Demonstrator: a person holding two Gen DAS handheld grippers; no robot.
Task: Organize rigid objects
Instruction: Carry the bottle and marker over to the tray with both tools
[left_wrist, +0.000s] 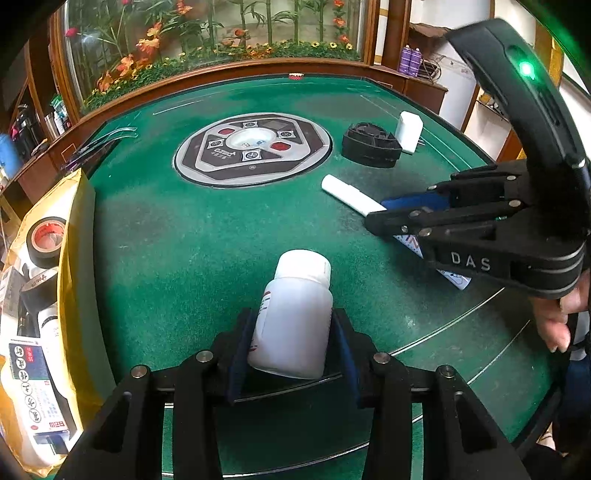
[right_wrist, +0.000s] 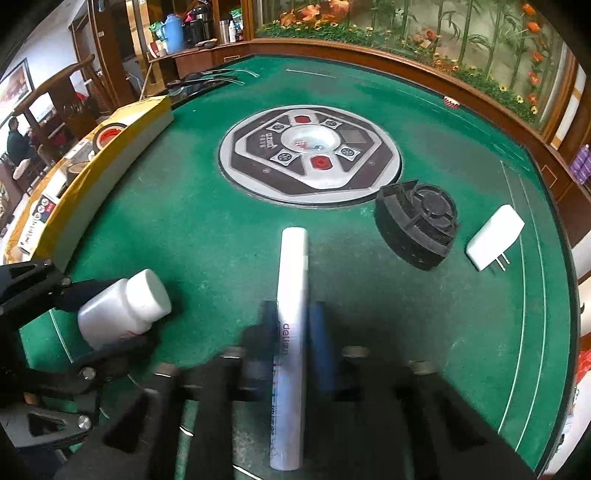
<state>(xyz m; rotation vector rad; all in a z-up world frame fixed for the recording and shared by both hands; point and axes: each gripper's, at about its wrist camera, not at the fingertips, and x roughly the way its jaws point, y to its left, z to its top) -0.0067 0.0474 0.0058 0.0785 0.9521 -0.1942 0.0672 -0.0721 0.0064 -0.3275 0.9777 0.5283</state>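
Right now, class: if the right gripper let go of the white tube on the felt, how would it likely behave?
The white tube looks round and smooth, so it would probably roll sideways if nudged. It looks stiff, holding straight beyond the right gripper. Its glossy skin may slip in the pads, though the green felt should slow any roll.

We record a green felt mahjong table (right_wrist: 177, 229) with a wooden rim and a round grey-and-black control panel (right_wrist: 309, 157) set in its middle. Lying on the felt we count a black ribbed plastic housing (right_wrist: 417, 225) and, just beside it, a white plug adapter (right_wrist: 495, 236) with its two prongs showing. Along one edge stands a yellow box (right_wrist: 122, 147) with rolls of tape and small packs inside. A small red-and-white item (right_wrist: 451, 102) sits near the far rim; we cannot tell what it is.
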